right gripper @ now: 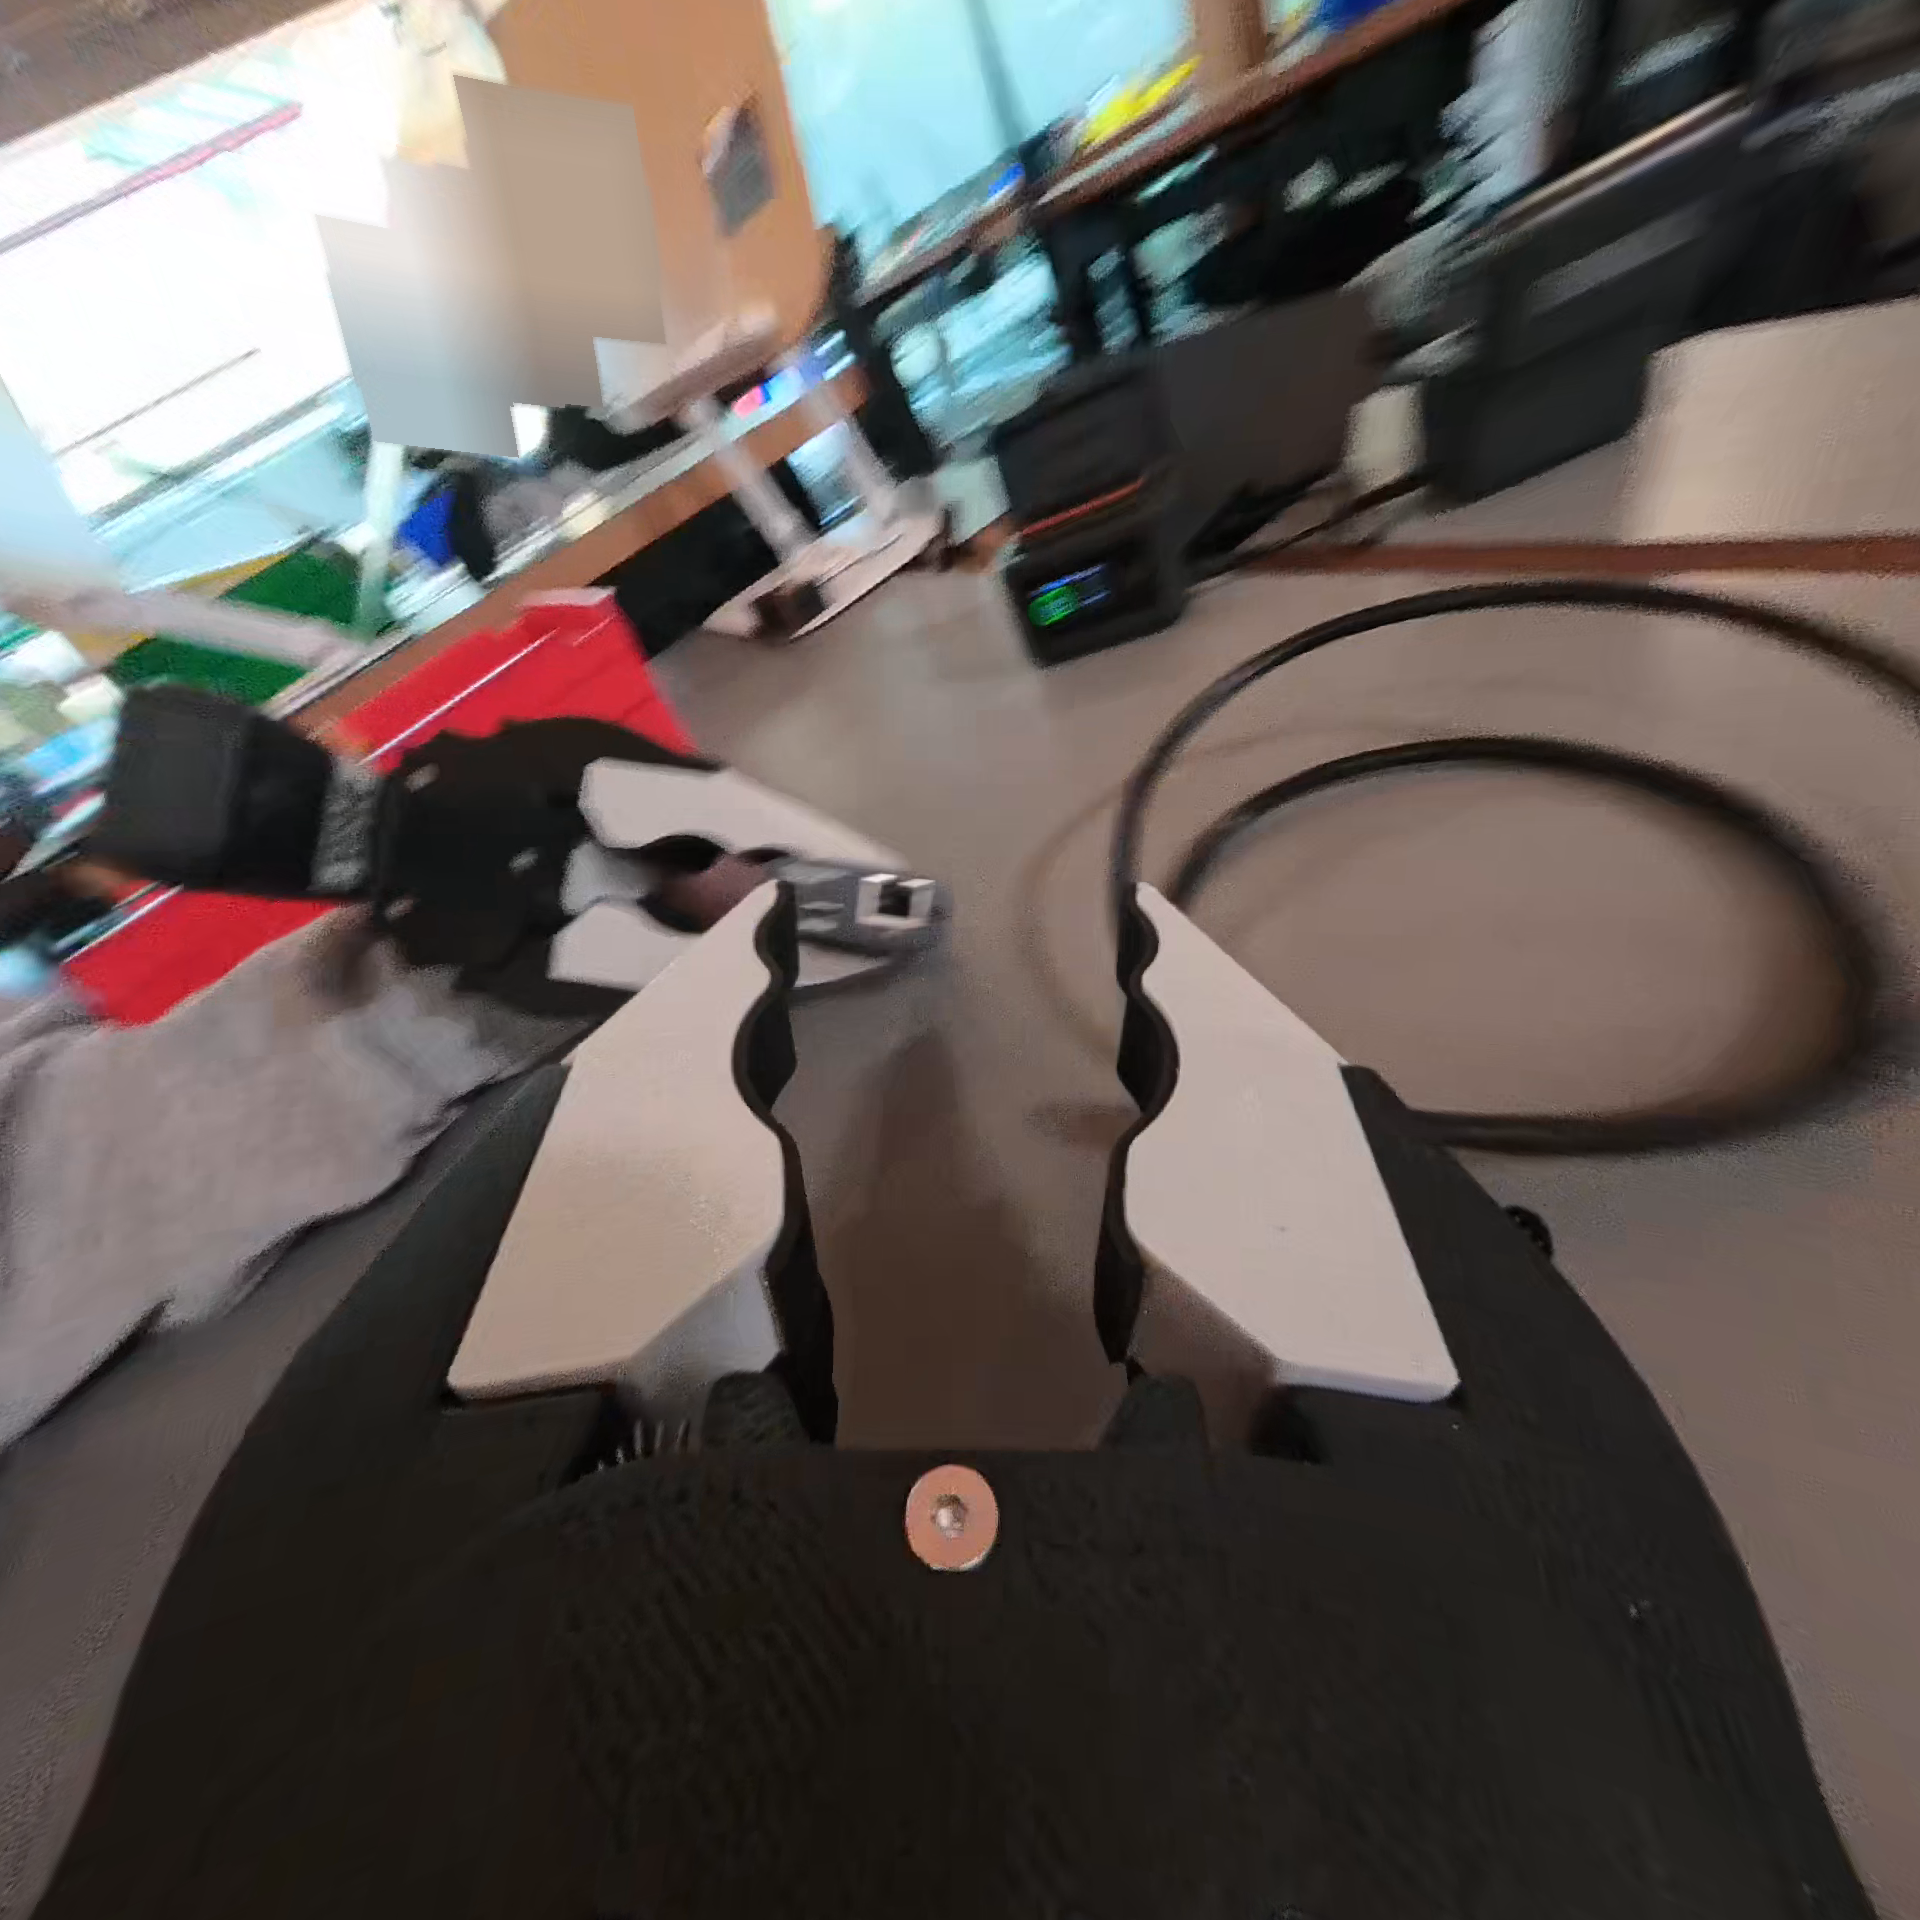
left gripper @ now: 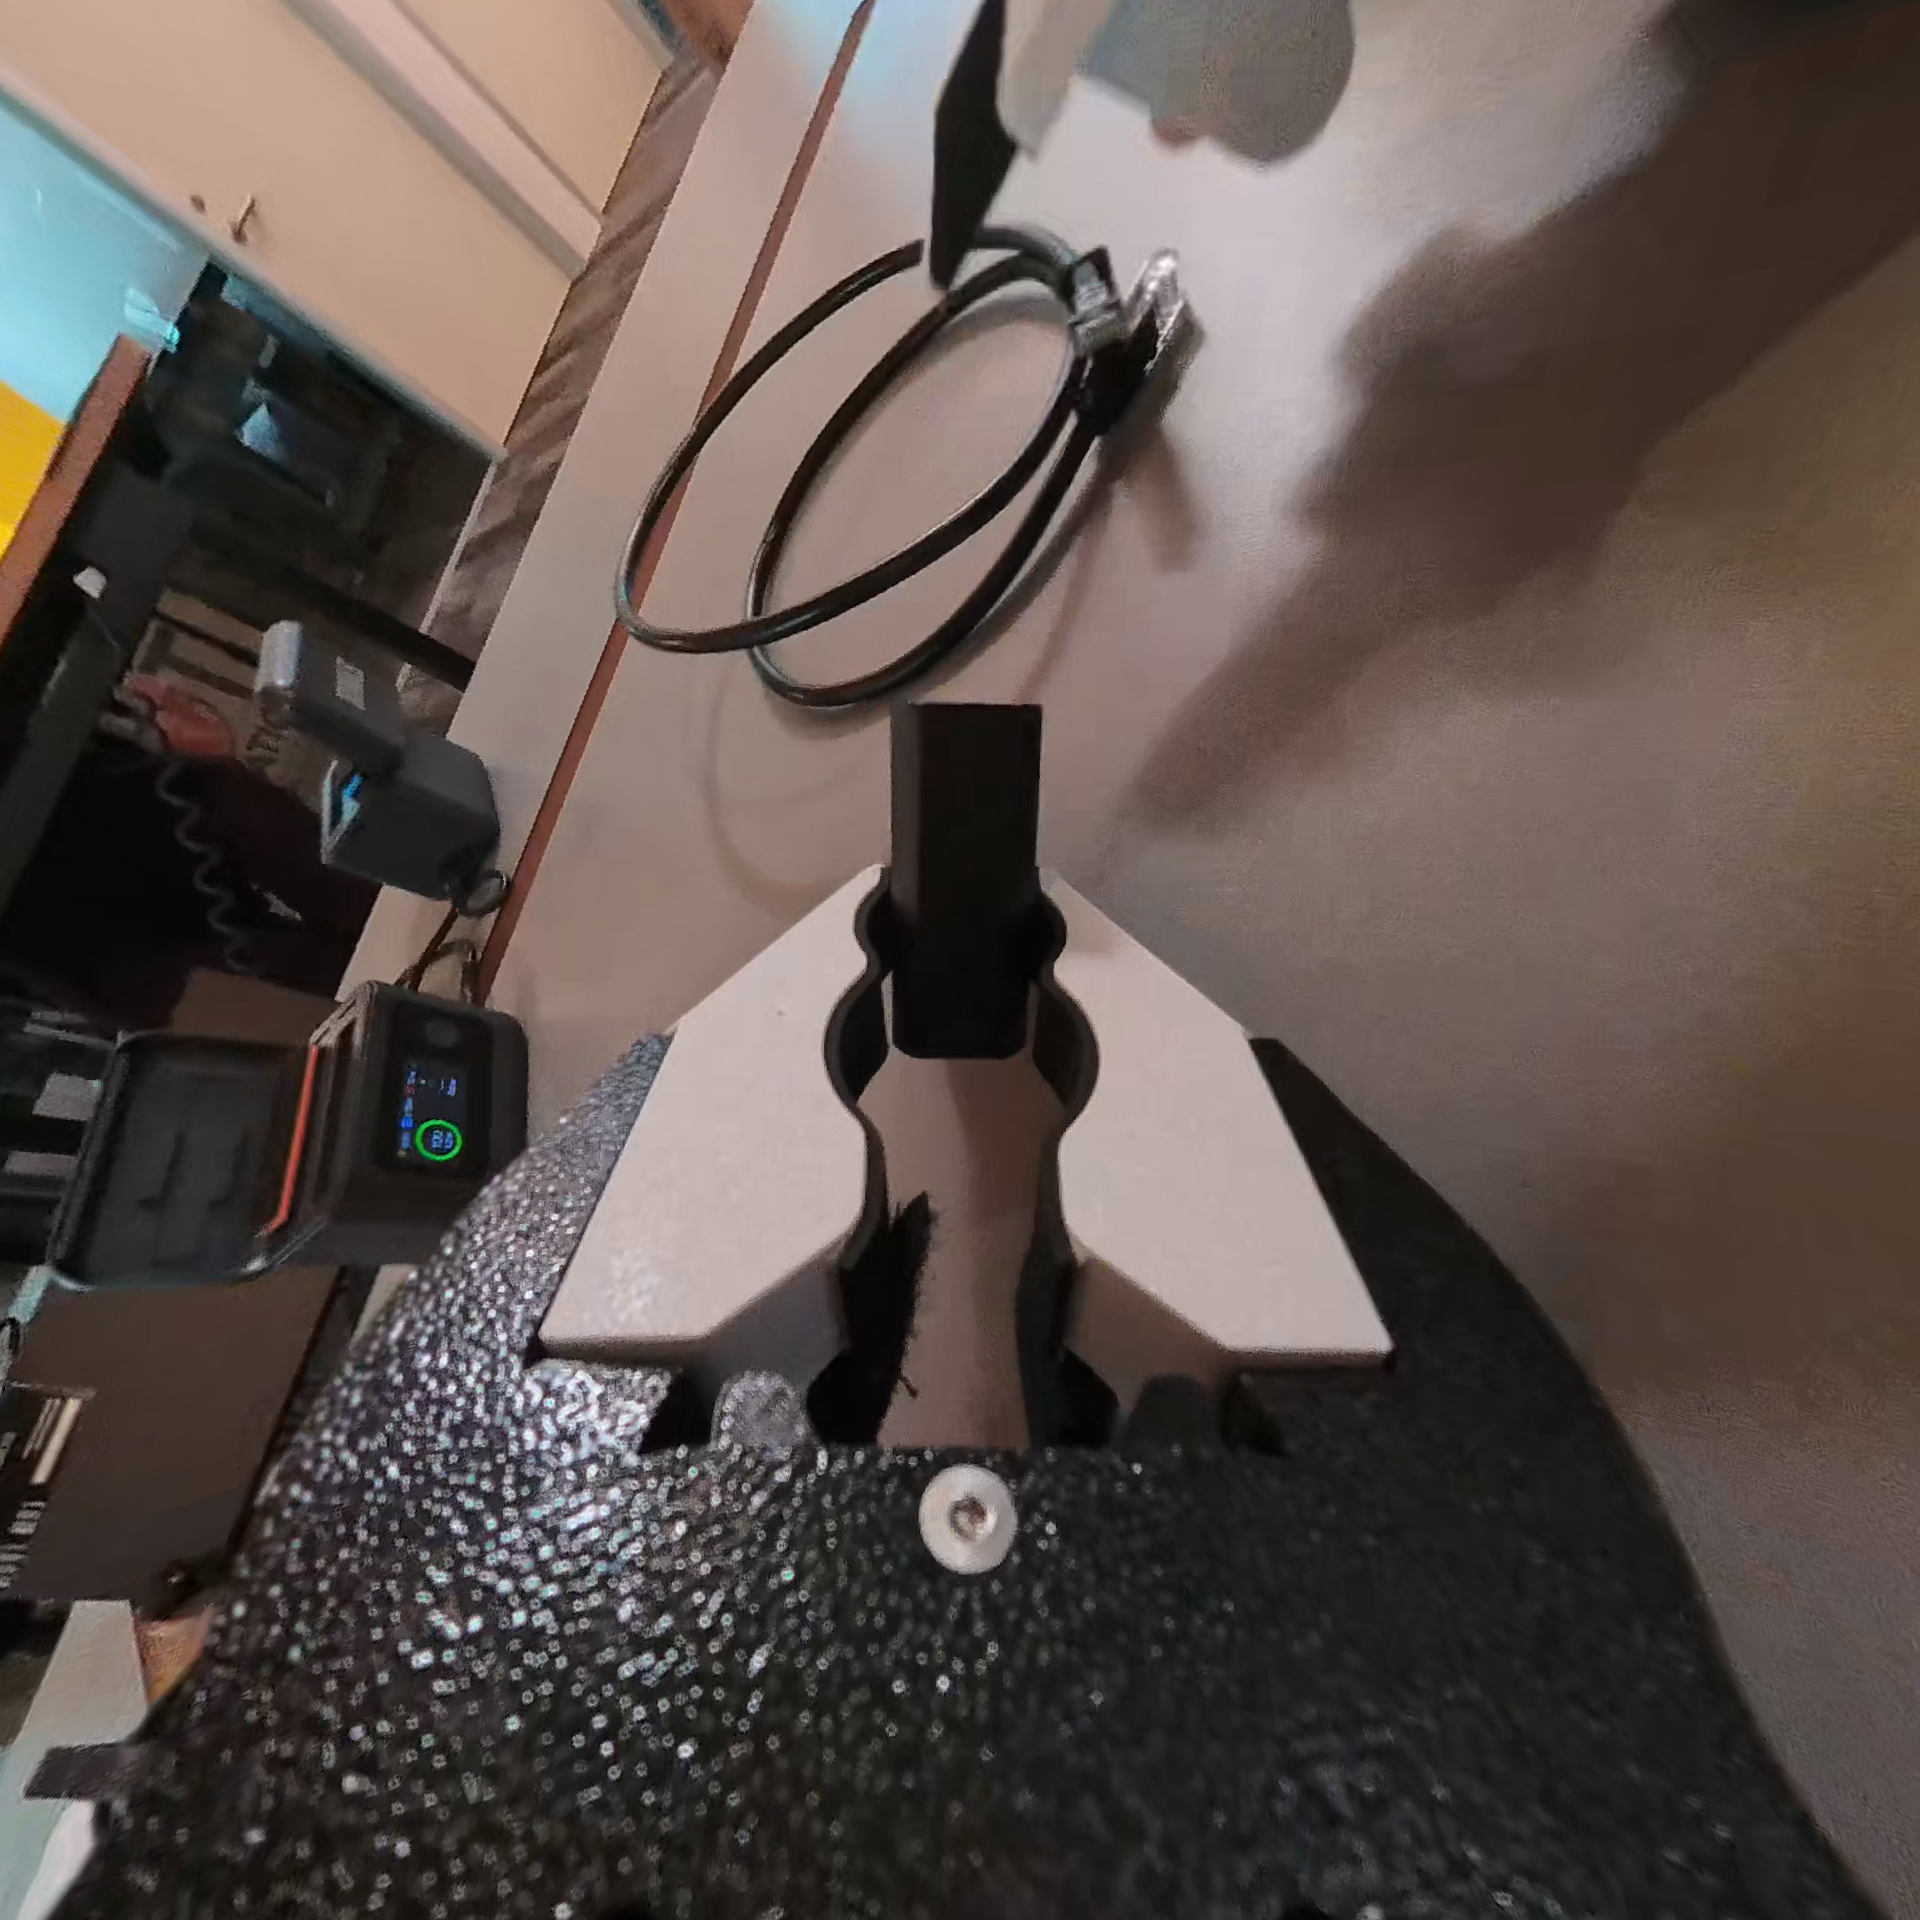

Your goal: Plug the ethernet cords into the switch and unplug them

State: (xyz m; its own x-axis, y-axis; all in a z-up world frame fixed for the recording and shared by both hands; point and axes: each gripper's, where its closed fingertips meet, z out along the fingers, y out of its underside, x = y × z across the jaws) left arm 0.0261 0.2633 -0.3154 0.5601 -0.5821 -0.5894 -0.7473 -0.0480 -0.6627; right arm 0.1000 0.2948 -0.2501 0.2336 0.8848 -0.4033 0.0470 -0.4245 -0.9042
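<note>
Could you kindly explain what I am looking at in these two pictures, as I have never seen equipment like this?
A person holds one two-finger grasping tool in each hand, and each carries a camera looking along its fingers. The left tool, seen from its own camera, is shut on a dark rectangular block, seemingly the switch. The right tool is open and empty; its camera also shows the left one farther off. On the pale table lie looped black ethernet cords, plugs free. A small device with a lit screen sits at the table edge.
</note>
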